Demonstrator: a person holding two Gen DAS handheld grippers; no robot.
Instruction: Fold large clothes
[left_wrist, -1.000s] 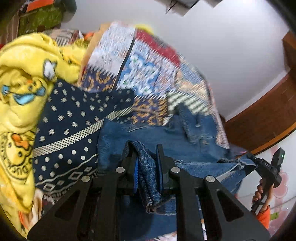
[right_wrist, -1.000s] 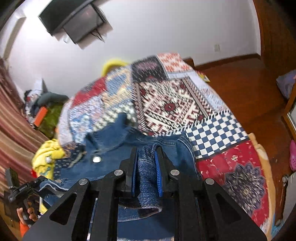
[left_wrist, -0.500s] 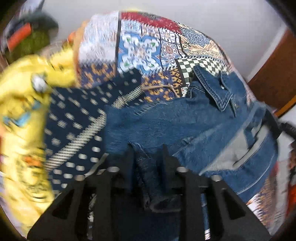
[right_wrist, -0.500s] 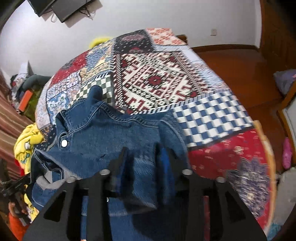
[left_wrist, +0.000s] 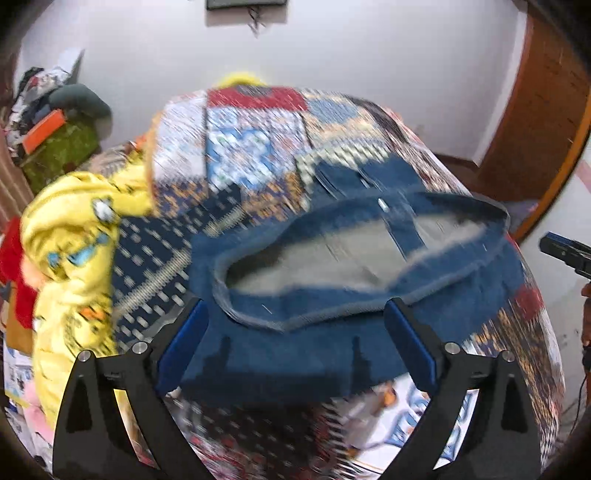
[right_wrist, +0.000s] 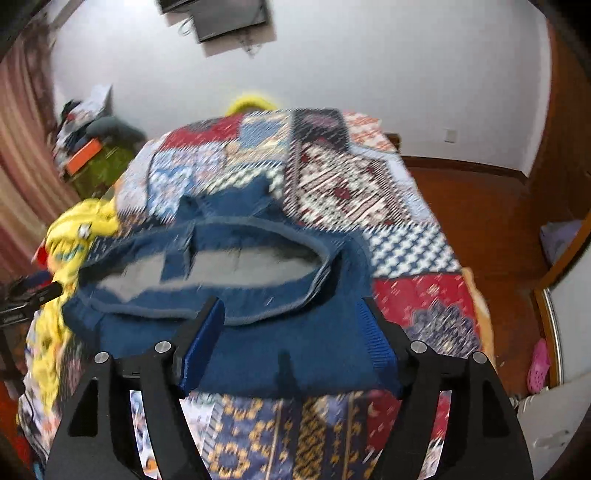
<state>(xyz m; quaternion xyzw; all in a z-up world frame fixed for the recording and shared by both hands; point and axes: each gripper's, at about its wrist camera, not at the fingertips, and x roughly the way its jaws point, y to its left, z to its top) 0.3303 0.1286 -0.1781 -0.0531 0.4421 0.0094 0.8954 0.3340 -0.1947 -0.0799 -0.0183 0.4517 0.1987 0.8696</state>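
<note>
A blue denim jacket (left_wrist: 303, 347) lies spread on the patchwork bedspread (left_wrist: 255, 147), hem toward me, its grey lining showing through the gaping bottom opening. My left gripper (left_wrist: 295, 339) is open above the jacket's near edge, holding nothing. In the right wrist view the jacket (right_wrist: 280, 350) lies the same way on the bedspread (right_wrist: 343, 184), and my right gripper (right_wrist: 291, 336) is open over its near edge, empty. Both views are motion-blurred.
A yellow duck-print garment (left_wrist: 74, 236) and a navy dotted cloth (left_wrist: 155, 251) lie left of the jacket. The other gripper shows at the right edge (left_wrist: 565, 251). Clutter is piled by the far left wall (left_wrist: 51, 133). Wooden floor (right_wrist: 480, 206) lies right of the bed.
Both grippers were shut on folds of denim and have opened, letting the jacket drop flat onto the bed. Both have pulled back toward the near edge.
</note>
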